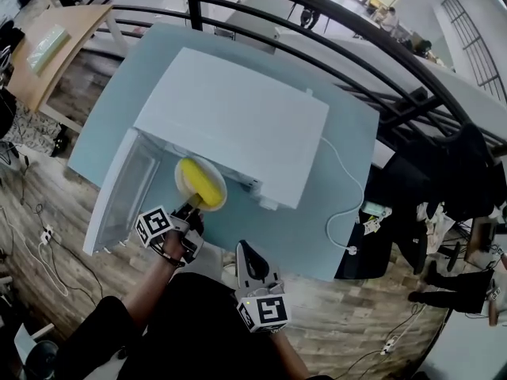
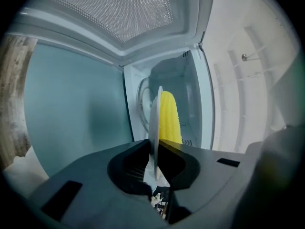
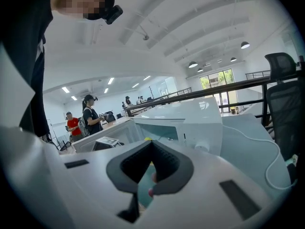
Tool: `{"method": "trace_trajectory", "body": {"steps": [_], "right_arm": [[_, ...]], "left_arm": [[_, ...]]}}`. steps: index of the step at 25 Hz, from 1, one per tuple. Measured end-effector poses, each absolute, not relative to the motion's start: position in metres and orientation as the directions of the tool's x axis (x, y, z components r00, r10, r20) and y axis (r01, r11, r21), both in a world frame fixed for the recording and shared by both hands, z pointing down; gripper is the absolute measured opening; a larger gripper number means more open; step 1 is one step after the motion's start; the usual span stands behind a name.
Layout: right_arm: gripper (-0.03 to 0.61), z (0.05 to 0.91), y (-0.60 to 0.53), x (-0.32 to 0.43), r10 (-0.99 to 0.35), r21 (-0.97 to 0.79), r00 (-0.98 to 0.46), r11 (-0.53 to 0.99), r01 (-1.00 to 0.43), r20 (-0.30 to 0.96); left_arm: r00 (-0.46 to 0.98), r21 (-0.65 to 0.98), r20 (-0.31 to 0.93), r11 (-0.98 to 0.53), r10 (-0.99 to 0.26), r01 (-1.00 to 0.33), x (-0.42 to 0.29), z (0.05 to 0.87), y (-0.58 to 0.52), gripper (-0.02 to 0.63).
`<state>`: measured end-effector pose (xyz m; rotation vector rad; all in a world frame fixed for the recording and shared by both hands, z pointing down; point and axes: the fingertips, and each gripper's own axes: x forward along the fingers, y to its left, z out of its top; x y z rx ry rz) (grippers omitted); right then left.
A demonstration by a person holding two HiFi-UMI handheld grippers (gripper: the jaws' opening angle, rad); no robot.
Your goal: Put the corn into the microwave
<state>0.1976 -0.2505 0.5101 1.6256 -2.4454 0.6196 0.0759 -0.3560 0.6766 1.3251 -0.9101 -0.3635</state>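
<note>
My left gripper (image 1: 190, 209) pinches the plate (image 1: 181, 187) by its rim, with the corn (image 1: 203, 182) at the open mouth of the microwave (image 1: 230, 121). The right gripper (image 1: 247, 252), short of the microwave, seems pressed together and empty.

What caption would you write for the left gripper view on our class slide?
Left gripper clamps a plate edge-on, yellow corn on it, facing the open microwave.

Pale blue table (image 1: 313, 244), black railing (image 1: 194, 2), wooden desk (image 1: 75, 30), office chair (image 3: 284, 99)
</note>
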Motion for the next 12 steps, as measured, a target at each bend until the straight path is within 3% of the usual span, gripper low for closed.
{"method": "trace_trajectory", "body": {"steps": [12], "right_arm": [[0.008, 0.514, -0.277, 0.176, -0.821, -0.269, -0.455, 0.378, -0.886, 0.344]], "left_arm": [[0.601, 0.927, 0.375, 0.276, -0.706, -0.255, 0.075, 0.696, -0.4, 0.032]]}}
